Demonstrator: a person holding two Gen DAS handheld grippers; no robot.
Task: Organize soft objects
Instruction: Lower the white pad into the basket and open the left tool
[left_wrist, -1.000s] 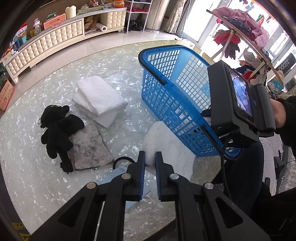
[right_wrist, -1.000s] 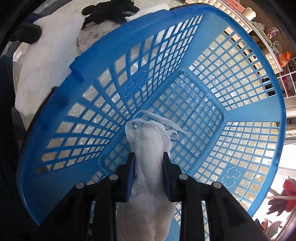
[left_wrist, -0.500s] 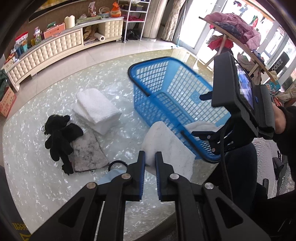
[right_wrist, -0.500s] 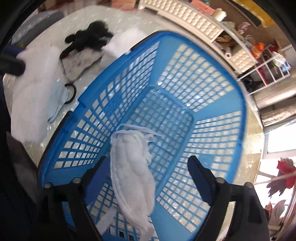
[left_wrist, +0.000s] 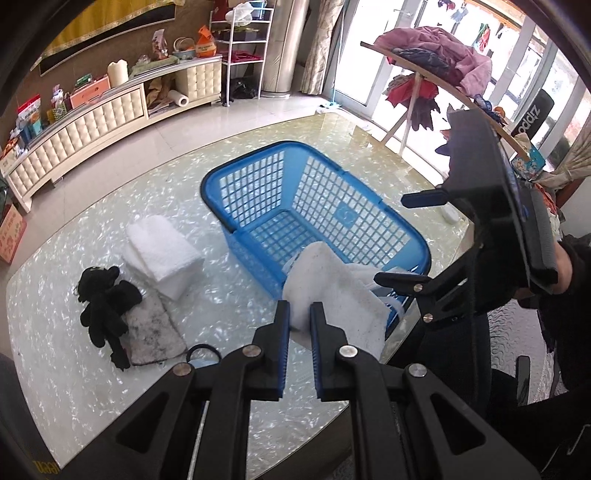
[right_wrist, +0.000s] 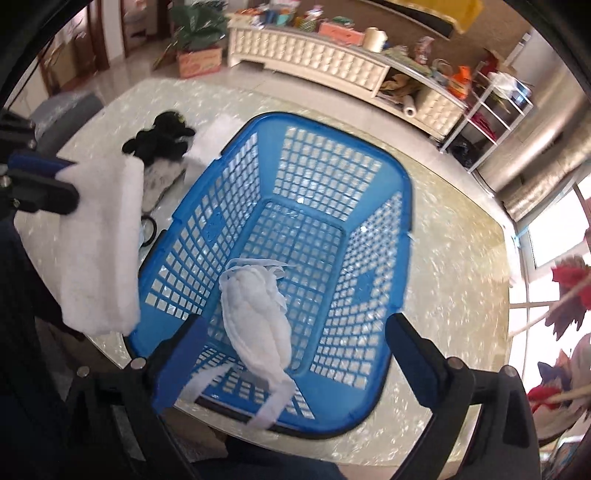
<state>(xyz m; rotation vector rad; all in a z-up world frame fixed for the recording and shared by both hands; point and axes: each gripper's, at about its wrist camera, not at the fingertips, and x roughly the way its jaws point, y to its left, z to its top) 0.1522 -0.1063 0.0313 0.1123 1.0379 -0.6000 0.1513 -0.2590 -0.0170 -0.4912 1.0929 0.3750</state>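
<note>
left tongs (left_wrist: 299, 323) clamped on the near edge of a white foam pad (left_wrist: 332, 295), which hangs off them just beside the near left corner of the blue basket (left_wrist: 258, 177); seen from the right wrist, the pad overlaps the basket's left rim. right tongs (right_wrist: 295, 354) above the basket's near end, jaws opening, wide apart, pads touching nothing. white gauze bundle (right_wrist: 258, 317) lies in the basket, on its mesh floor toward the near end, loose strips trailing over the near rim.

basket sits on the pale, marbled counter (left_wrist: 92, 387). left of it on the counter: folded white towel (left_wrist: 162, 254), black plush toy (left_wrist: 107, 295) partly lying on a grey, stained cloth (left_wrist: 155, 332). a black ring (left_wrist: 201, 352) shows just near the grey cloth, half hidden by the left tongs. person's dark sleeve (left_wrist: 569, 280) at right, behind the right tongs.
</note>
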